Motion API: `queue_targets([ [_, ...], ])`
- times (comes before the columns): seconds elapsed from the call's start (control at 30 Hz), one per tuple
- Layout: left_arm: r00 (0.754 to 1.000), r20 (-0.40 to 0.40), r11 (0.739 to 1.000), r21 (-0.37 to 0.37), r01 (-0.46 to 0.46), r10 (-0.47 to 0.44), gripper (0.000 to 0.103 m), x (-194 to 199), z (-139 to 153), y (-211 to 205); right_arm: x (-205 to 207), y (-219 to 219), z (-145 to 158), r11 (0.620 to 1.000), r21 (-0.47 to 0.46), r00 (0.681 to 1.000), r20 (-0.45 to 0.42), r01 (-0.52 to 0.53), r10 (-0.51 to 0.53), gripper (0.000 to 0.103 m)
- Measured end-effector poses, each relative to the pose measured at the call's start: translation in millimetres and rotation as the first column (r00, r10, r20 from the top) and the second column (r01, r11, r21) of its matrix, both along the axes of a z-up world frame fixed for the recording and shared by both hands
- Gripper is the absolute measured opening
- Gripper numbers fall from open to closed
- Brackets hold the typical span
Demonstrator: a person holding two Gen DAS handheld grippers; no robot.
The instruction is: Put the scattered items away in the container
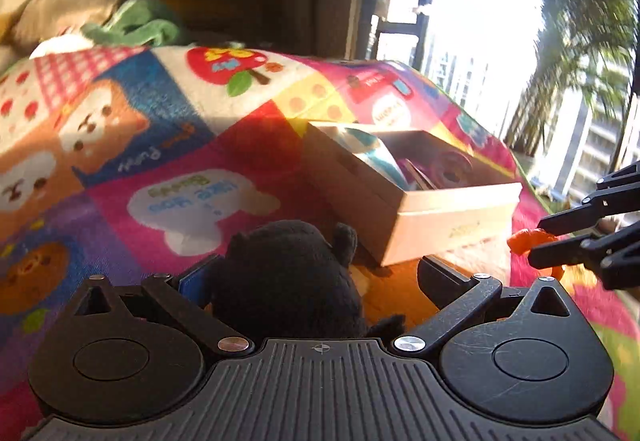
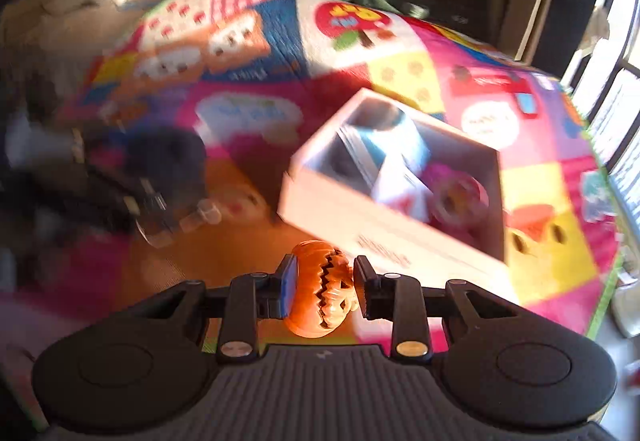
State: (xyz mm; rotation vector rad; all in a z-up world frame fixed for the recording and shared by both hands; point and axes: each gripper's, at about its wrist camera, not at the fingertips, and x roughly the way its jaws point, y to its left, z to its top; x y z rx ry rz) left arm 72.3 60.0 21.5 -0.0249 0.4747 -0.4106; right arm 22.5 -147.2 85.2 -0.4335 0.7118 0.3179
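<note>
Closest to the right wrist camera, the right gripper (image 2: 323,291) is clamped on an orange jack-o'-lantern toy (image 2: 320,291), its two pads pressing the pumpkin's sides, the jagged carved mouth turned sideways toward the lens. Just ahead of those fingers and a little to the right sits the open white cardboard box (image 2: 384,237), tilted across the frame, its near wall printed with small lettering too blurred to read. Inside it lie a blue-and-white package (image 2: 384,149) and a pink ring-shaped toy (image 2: 460,197).

From the left wrist camera, the left gripper (image 1: 316,273) stands wide apart around a black plush toy (image 1: 288,277); the plush fills the space next to the left finger, whose blue pad (image 1: 192,283) is right against it, while the right finger stands clear of the toy with a gap between, so nothing is being squeezed. The box (image 1: 440,217) lies just beyond and to the right of this gripper's fingers. Farther right, at the frame's edge, the other gripper's black fingers (image 1: 576,219) show with the orange toy (image 1: 524,241) between them, beside the box's near corner.

Everything rests on a bright patchwork blanket (image 1: 224,145) printed with cartoon animals, apples and speech clouds. Beyond the blanket, ahead and to the left, a green cloth (image 1: 140,23) is crumpled against pale pillows (image 1: 60,11). Far to the right, sunlit windows (image 1: 480,41) give onto palm trees and buildings.
</note>
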Motion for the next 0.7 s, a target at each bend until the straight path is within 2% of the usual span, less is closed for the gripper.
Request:
queue_targets([
  [0.07,1.000,0.015,0.999,0.038,0.025,-0.025,0.103,-2.8,2.3,-11.3,-10.0,-5.5,-15.0,0.998,-0.060,0.999,0.035,0.000,0.002,0.030],
  [0.17,0.999,-0.001,0.999,0.017,0.045,-0.045,0.103,-0.5,6.8,-22.0,-10.3,-12.4,-26.8,1.000,-0.020,1.000,0.013,-0.005,0.005,0.030],
  [0.23,0.997,-0.011,0.997,-0.011,0.076,-0.076,0.103,-1.3,11.1,-27.1,-9.0,-17.7,-31.4,0.999,0.047,1.000,0.005,0.009,-0.009,0.043],
  [0.3,0.993,-0.007,0.993,-0.024,0.119,-0.119,0.103,-6.9,15.6,-31.9,-10.2,-24.5,-35.4,0.992,0.121,0.999,0.014,0.031,-0.033,0.076],
  [0.37,0.991,0.003,0.991,-0.023,0.133,-0.133,0.103,-15.7,20.0,-36.4,-14.9,-34.3,-40.3,0.980,0.190,0.997,0.022,0.063,-0.069,0.086],
  [0.47,0.994,0.010,0.992,-0.052,0.112,-0.112,0.103,-29.3,25.5,-38.6,-19.6,-49.4,-54.3,0.954,0.273,0.992,-0.009,0.127,-0.130,0.089],
  [0.57,0.996,0.016,0.994,-0.073,0.084,-0.083,0.103,-43.0,29.0,-37.5,-24.2,-63.1,-69.5,0.917,0.347,0.981,-0.065,0.196,-0.185,0.099],
  [0.63,0.996,0.012,0.994,-0.076,0.084,-0.083,0.103,-49.9,30.2,-35.5,-29.0,-67.2,-77.2,0.902,0.379,0.978,-0.047,0.206,-0.203,0.103],
  [0.7,0.995,0.006,0.992,-0.079,0.099,-0.099,0.103,-54.7,30.0,-34.3,-30.1,-64.6,-79.7,0.905,0.370,0.976,-0.030,0.210,-0.214,0.103],
])
